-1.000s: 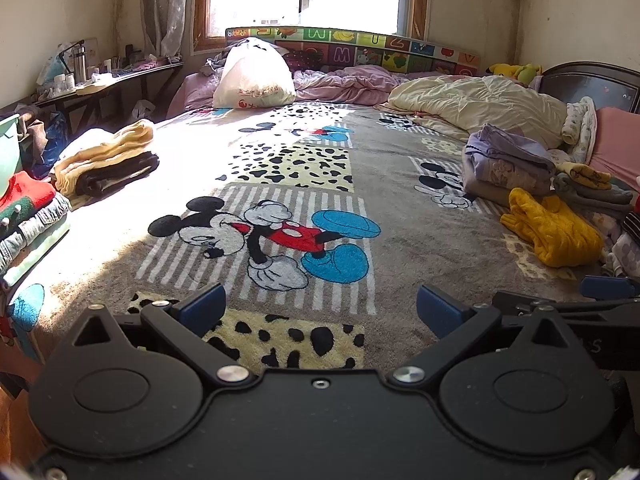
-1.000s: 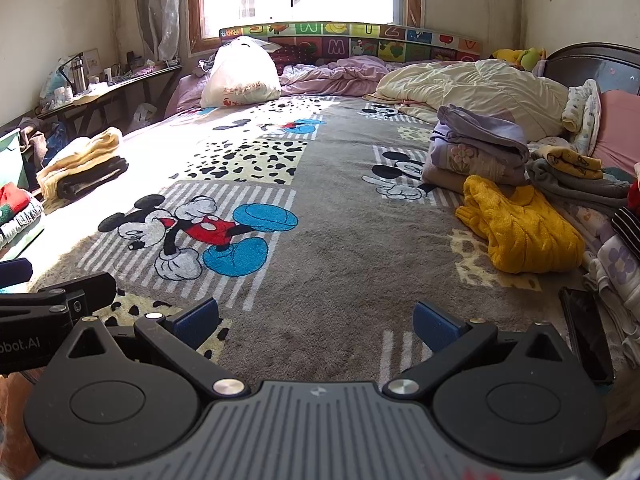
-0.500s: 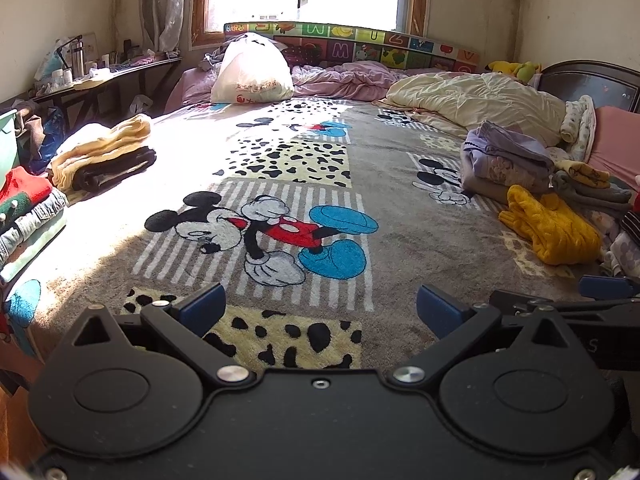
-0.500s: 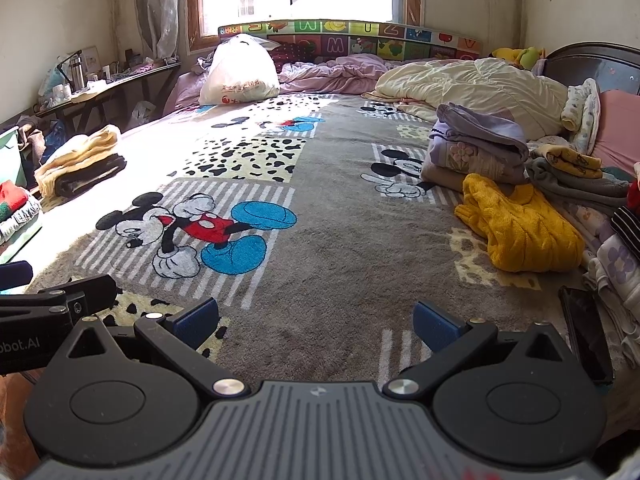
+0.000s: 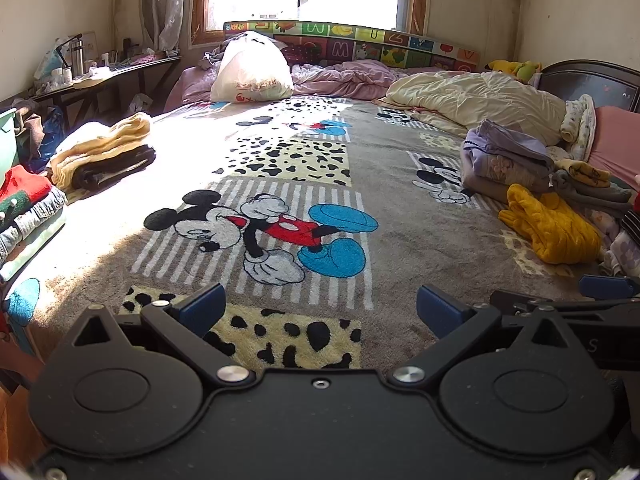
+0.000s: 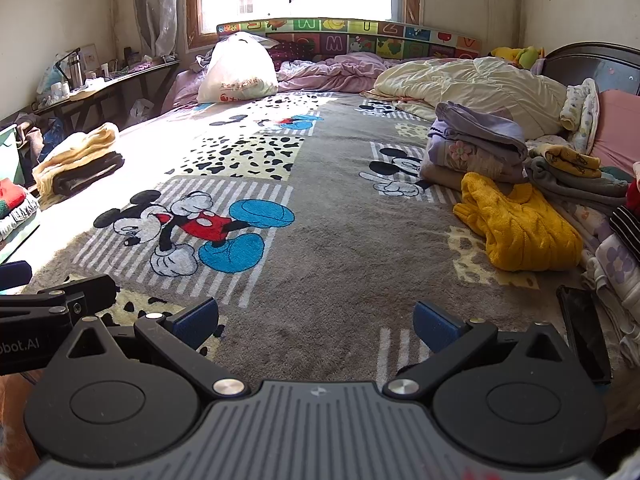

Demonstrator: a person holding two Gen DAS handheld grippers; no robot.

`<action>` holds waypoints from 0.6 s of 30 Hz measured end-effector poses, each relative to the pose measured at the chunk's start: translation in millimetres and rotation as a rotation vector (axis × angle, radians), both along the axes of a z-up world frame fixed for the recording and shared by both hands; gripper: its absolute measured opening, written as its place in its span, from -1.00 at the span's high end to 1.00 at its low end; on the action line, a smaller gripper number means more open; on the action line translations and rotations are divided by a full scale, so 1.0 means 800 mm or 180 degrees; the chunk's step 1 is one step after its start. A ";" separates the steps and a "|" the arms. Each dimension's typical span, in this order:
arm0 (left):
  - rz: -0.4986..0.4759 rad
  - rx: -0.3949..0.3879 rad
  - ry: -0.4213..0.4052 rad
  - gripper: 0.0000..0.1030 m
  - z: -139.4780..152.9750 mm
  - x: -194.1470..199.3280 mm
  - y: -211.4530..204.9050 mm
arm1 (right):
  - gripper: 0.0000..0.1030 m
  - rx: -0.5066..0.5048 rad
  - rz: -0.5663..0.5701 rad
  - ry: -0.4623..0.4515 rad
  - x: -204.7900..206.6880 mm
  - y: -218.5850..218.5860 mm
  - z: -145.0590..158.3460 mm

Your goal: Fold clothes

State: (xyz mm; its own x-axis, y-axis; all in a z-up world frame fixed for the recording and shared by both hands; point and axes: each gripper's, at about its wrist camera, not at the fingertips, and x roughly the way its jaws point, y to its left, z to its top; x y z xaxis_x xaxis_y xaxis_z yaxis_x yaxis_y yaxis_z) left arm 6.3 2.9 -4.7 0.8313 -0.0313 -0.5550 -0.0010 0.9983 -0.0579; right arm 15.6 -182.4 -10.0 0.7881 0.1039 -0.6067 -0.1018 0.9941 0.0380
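A crumpled yellow knit sweater point(image 6: 520, 228) lies on the Mickey Mouse blanket point(image 6: 332, 240) at the right, also in the left wrist view point(image 5: 554, 226). Behind it sits a pile of purple clothes point(image 6: 476, 148). My left gripper point(image 5: 320, 312) is open and empty over the blanket's near edge. My right gripper point(image 6: 316, 322) is open and empty, beside it to the right. Neither touches any garment.
Folded stacks lie at the left: yellow and brown point(image 5: 104, 156), red and denim point(image 5: 28, 208). A white bag point(image 5: 252, 72) and cream quilt point(image 5: 476, 100) lie at the back. A black phone point(image 6: 584, 332) lies at the right next to more clothes point(image 6: 616, 268).
Both grippers have drifted slightly; the views shifted a little. Both jaws stayed open and empty.
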 end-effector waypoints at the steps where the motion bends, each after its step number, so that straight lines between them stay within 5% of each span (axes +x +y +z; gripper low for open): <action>1: 0.0000 0.0001 -0.0001 -1.00 0.000 -0.001 -0.001 | -0.99 -0.0001 0.0000 0.0001 0.000 0.000 0.000; 18: 0.0001 -0.0013 -0.0016 -1.00 -0.002 -0.003 0.000 | -0.99 -0.0036 -0.0007 -0.0001 -0.001 0.002 -0.001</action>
State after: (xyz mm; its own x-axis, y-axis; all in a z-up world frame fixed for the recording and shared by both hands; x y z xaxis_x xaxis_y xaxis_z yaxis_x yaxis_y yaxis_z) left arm 3.9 2.5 -6.0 0.8340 -0.0334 -0.5508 -0.0010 0.9981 -0.0619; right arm 14.5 -180.6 -10.9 0.7887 0.0951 -0.6074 -0.0995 0.9947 0.0266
